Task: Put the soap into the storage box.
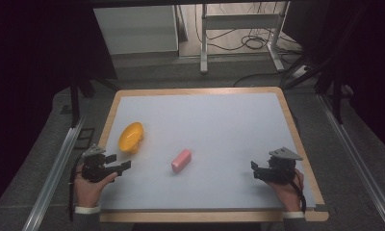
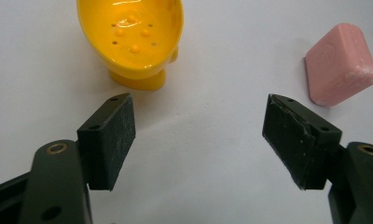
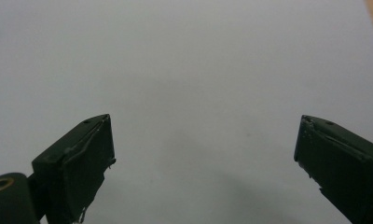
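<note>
A yellow soap dish [image 1: 131, 136] with small drain holes sits on the white table top, toward the left. A pink soap bar [image 1: 181, 160] lies near the middle front. My left gripper [image 1: 118, 162] rests low at the front left, open and holding nothing. In the left gripper view the soap dish [image 2: 133, 37] stands just beyond its jaws and the soap bar [image 2: 340, 64] lies past the right jaw; the left gripper [image 2: 198, 140] is apart from both. My right gripper [image 1: 256, 169] is at the front right, open, well clear of the soap. In its own view the right gripper [image 3: 203, 154] has bare table between its jaws.
The white table top [image 1: 219, 125] has a wooden rim [image 1: 296, 139]. Metal rails [image 1: 56, 168] run along both sides of the table. Beyond the far edge stand a desk frame [image 1: 238, 29] and loose cables on the floor.
</note>
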Motion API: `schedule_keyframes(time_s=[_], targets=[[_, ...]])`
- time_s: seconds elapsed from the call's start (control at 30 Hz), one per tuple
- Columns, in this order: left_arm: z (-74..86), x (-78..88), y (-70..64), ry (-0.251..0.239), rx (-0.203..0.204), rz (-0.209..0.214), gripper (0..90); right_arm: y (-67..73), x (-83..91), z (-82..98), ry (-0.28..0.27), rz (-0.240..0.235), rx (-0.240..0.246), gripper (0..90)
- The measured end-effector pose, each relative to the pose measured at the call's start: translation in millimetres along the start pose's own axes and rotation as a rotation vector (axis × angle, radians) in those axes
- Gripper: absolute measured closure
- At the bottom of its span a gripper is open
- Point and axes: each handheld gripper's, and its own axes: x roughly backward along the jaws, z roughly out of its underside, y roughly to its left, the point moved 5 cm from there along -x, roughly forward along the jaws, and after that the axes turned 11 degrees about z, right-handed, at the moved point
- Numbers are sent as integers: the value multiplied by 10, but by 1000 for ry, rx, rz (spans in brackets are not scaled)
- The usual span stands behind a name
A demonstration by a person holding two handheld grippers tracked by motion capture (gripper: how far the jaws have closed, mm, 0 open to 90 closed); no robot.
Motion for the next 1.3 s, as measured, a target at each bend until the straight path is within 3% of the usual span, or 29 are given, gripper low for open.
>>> schedule_keyframes(time_s=[0.03,0.23,0.57,0.77,1.2,1.3], targets=[[2,3,-1,2,-1,0,260,-48,37,-20,-29,-8,-3,47],[9,42,-16,-3,0,-11,260,-122,85,-24,-58,-28,-16,60],[9,2,-108,17,-29,-32,273,-168,130,-12,-61,-36,-6,75],[31,-12,-145,25,-18,-54,286,-176,99,14,-60,-65,5,81],[-44,52,-211,-2,-20,-81,285,-235,116,49,-55,-43,-4,81],[-92,53,-252,11,-31,-84,285,-241,139,43,-60,-37,-6,81]])
